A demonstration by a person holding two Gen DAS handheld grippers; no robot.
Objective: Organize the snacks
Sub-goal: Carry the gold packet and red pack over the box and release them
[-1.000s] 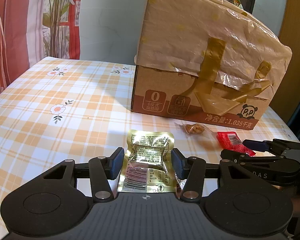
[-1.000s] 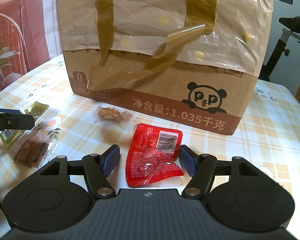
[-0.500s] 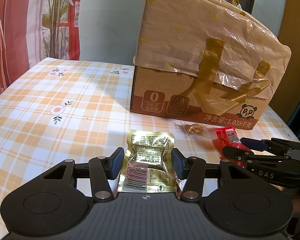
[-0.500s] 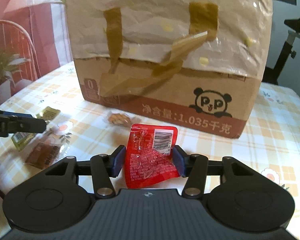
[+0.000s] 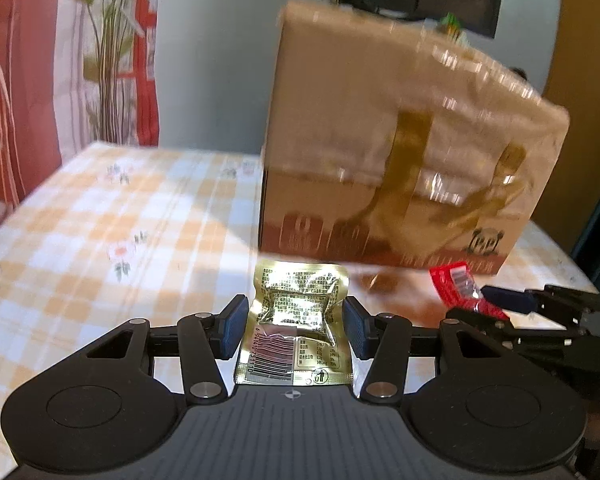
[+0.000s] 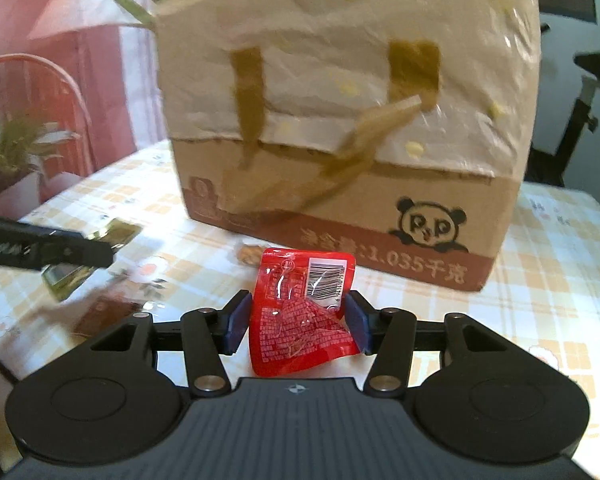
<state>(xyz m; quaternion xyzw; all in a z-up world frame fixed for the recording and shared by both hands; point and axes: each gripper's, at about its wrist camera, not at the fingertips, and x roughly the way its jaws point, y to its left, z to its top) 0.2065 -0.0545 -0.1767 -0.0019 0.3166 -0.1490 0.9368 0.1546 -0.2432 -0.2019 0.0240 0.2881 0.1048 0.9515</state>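
Note:
A gold foil snack packet (image 5: 296, 320) sits between the blue pads of my left gripper (image 5: 296, 326), which is shut on it and holds it just above the checked tablecloth (image 5: 120, 240). My right gripper (image 6: 298, 326) is shut on a red snack packet (image 6: 300, 316), raised in front of the cardboard box (image 6: 340, 120). In the left wrist view the right gripper (image 5: 500, 304) shows at the right edge with the red packet (image 5: 454, 286). In the right wrist view the left gripper (image 6: 100, 254) enters from the left with the gold packet (image 6: 114, 234).
The tall panda-printed cardboard box (image 5: 400, 140), wrapped in plastic and tape, stands at the back of the table. A small clear packet of nuts (image 6: 249, 256) lies before it. A brown packet (image 6: 104, 312) lies on the cloth at the left. A potted plant (image 6: 12, 152) stands beyond the table's left edge.
My right gripper closed its pads onto the red packet and lifted it off the cloth. The left gripper kept hold of the gold packet and tipped upward; both views are now blurred.

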